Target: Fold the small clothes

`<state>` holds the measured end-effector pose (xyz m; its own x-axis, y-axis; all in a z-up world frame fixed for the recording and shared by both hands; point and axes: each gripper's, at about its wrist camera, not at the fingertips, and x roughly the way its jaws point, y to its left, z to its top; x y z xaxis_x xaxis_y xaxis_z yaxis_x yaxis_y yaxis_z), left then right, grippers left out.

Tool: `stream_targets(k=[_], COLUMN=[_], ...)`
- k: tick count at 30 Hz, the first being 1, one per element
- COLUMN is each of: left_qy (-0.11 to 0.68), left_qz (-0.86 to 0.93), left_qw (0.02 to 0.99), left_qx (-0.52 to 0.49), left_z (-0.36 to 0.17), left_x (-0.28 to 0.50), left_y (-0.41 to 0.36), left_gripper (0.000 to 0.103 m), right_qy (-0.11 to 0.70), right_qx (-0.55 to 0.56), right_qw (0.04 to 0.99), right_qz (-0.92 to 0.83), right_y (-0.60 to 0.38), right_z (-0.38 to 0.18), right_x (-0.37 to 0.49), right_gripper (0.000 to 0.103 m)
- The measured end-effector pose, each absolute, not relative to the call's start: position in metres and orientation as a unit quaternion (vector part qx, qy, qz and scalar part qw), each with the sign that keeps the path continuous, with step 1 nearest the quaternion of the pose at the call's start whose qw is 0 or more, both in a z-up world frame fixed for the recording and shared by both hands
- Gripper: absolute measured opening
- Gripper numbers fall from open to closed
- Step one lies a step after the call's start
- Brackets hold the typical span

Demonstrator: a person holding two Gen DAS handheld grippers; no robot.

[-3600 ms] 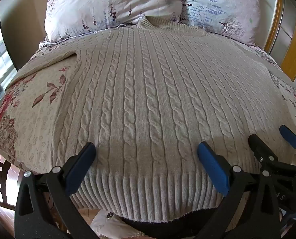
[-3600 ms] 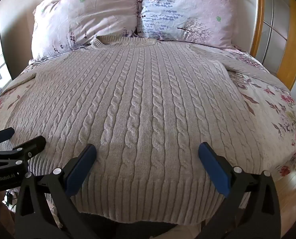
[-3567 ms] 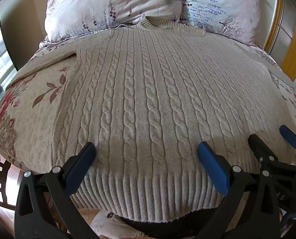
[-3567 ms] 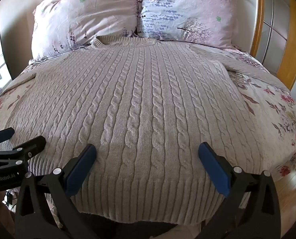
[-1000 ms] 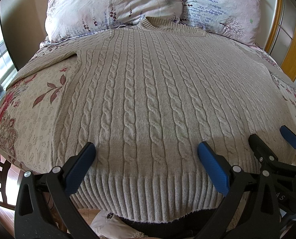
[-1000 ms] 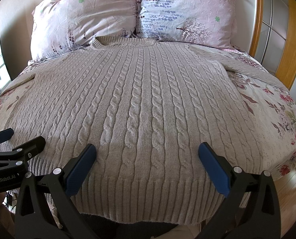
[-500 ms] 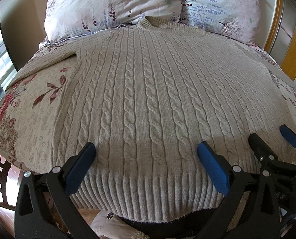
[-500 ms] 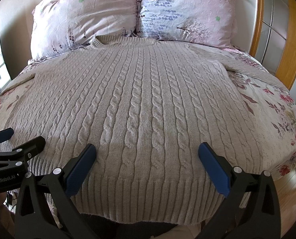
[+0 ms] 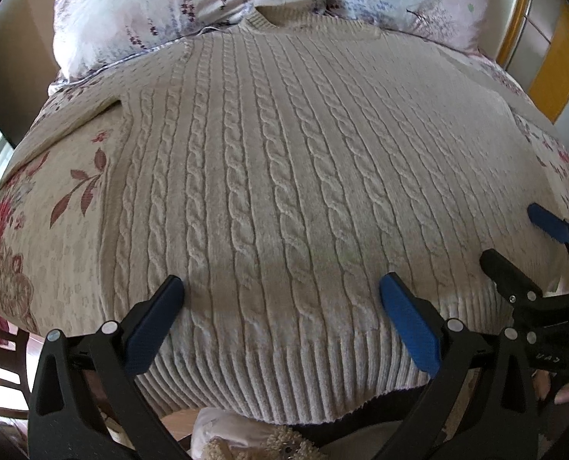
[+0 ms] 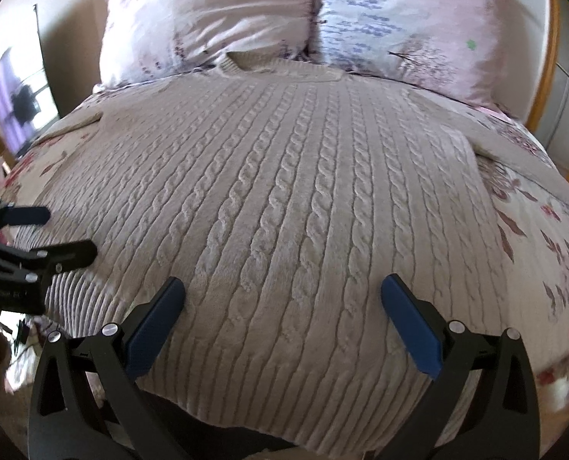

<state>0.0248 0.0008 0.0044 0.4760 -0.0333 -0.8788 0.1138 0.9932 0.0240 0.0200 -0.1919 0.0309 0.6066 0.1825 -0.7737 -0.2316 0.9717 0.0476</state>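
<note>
**Sweater flat, both tongs apart**

Bed (image 9: 54, 207), floral cover, carries cable-knit sweater (image 9: 284, 176) spread flat, collar at pillows (image 10: 215, 19). Left tongs (image 9: 280, 299) and right tongs (image 10: 282, 299) gaping over hem. Tong lettering unreadable.

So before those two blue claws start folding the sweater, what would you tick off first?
1. Sweater lying flat, front up, on the bed: ok.
2. Left gripper open, holding nothing: ok.
3. Right gripper open, holding nothing: ok.
4. Both grippers near the ribbed hem: ok.
5. Sleeves spread out to the sides: cannot tell, only their tops show.
6. Pillows clear of the collar: not ok, it rests against them.
</note>
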Motion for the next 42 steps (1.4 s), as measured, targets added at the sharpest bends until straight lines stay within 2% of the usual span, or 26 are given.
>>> stream_targets(k=[5, 8, 12, 14, 16, 19, 24, 27, 34, 36, 38, 42], left_qy=[0.478, 0.451, 0.420, 0.409, 0.399, 0.393, 0.405, 0.409, 0.419, 0.426, 0.430, 0.424], left_qz=[-0.021, -0.022, -0.025, -0.030, -0.047, -0.069, -0.065, -0.062, -0.067, -0.069, -0.071, -0.083], left_qw=[0.876, 0.890, 0.906, 0.912, 0.916, 0.917, 0.912, 0.910, 0.905, 0.901, 0.898, 0.899], left_qx=[0.069, 0.060, 0.038, 0.027, 0.008, -0.028, -0.022, -0.013, -0.031, -0.046, -0.059, -0.072], left_z=[0.014, 0.029, 0.041, 0.047, 0.053, 0.060, 0.065, 0.064, 0.056, 0.053, 0.051, 0.048], left_x=[0.031, 0.044, 0.059, 0.069, 0.082, 0.100, 0.128, 0.139, 0.161, 0.167, 0.171, 0.175], left_y=[0.000, 0.009, 0.023, 0.029, 0.035, 0.044, 0.046, 0.046, 0.048, 0.050, 0.052, 0.055], left_gripper=[0.101, 0.101, 0.101, 0.101, 0.101, 0.101, 0.101, 0.101, 0.101, 0.101, 0.101, 0.101], right_qy=[0.430, 0.427, 0.390, 0.377, 0.376, 0.386, 0.404, 0.399, 0.374, 0.368, 0.355, 0.341], right_qx=[-0.039, -0.009, 0.081, 0.159, 0.222, 0.294, 0.389, 0.445, 0.467, 0.468, 0.469, 0.459], right_qw=[0.889, 0.892, 0.913, 0.911, 0.900, 0.872, 0.815, 0.784, 0.775, 0.775, 0.774, 0.783], right_qz=[0.149, 0.149, 0.086, 0.044, 0.009, -0.068, -0.147, -0.168, -0.201, -0.213, -0.235, -0.246], right_y=[-0.194, -0.211, -0.269, -0.316, -0.357, -0.415, -0.484, -0.511, -0.535, -0.540, -0.542, -0.545], right_z=[0.032, 0.043, 0.073, 0.084, 0.085, 0.076, 0.043, 0.027, 0.017, 0.017, 0.016, 0.014], right_x=[0.027, 0.038, 0.064, 0.082, 0.098, 0.124, 0.145, 0.149, 0.158, 0.161, 0.162, 0.160], right_gripper=[0.102, 0.102, 0.102, 0.100, 0.085, 0.069, 0.051, 0.048, 0.047, 0.043, 0.042, 0.029])
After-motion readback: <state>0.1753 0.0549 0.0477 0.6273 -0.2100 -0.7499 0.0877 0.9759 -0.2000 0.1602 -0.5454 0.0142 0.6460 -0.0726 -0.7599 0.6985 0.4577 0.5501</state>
